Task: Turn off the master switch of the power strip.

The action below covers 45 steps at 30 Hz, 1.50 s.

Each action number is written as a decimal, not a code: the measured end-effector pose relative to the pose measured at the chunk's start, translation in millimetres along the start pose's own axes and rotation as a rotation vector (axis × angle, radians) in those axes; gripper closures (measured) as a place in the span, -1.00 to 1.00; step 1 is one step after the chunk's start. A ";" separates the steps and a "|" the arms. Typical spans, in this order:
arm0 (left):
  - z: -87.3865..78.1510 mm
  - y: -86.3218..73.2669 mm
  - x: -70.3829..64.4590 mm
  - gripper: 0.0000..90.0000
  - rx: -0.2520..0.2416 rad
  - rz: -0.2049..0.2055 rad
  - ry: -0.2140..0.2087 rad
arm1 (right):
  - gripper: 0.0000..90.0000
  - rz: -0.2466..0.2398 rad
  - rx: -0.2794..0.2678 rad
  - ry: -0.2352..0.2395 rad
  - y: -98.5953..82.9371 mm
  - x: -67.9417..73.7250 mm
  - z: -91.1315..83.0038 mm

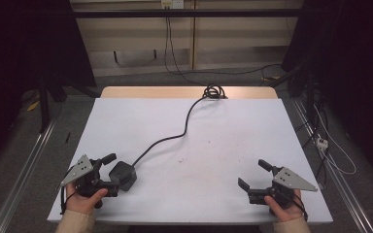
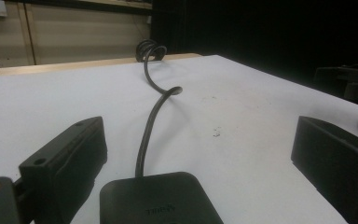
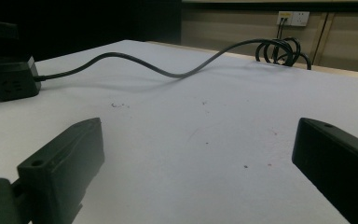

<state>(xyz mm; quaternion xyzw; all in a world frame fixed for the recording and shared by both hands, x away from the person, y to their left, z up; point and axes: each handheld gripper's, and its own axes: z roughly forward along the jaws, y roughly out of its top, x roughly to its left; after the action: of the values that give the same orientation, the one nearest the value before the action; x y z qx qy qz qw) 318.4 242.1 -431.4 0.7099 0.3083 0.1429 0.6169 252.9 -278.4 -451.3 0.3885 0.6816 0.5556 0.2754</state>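
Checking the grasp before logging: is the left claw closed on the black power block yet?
No, open. The left claw has its jaws spread wide, with the power block lying between them untouched.

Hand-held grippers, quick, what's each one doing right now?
Left hand-held gripper: open, jaws either side of the black power adapter, not closed on it.
Right hand-held gripper: open, holding nothing.

A black power block lies flat on the white surface near its front left corner, squarish with rounded corners, faint lettering on its top face. Its black cord leaves the far side, snakes across the surface toward the back edge, and ends in a loose coil there. The block sits between the spread jaws of the left tool, not clamped.
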 end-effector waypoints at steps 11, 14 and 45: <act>-0.1 0.1 1.3 -0.98 0.013 0.000 0.001 | -0.96 -0.002 0.005 -0.001 -0.1 0.0 0.2; -0.5 1.3 1.4 -1.00 0.013 -0.001 0.008 | -0.96 -0.004 0.005 -0.002 0.0 0.1 0.2; -15.4 12.6 7.8 -0.64 0.039 -0.001 0.007 | -0.96 -0.001 0.005 -0.014 0.0 -1.7 -0.4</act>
<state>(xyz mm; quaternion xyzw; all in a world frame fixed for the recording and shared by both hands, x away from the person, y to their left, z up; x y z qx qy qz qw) 318.7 258.4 -417.7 0.7212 0.3136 0.1389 0.6018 253.4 -280.0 -451.3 0.3928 0.6812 0.5509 0.2796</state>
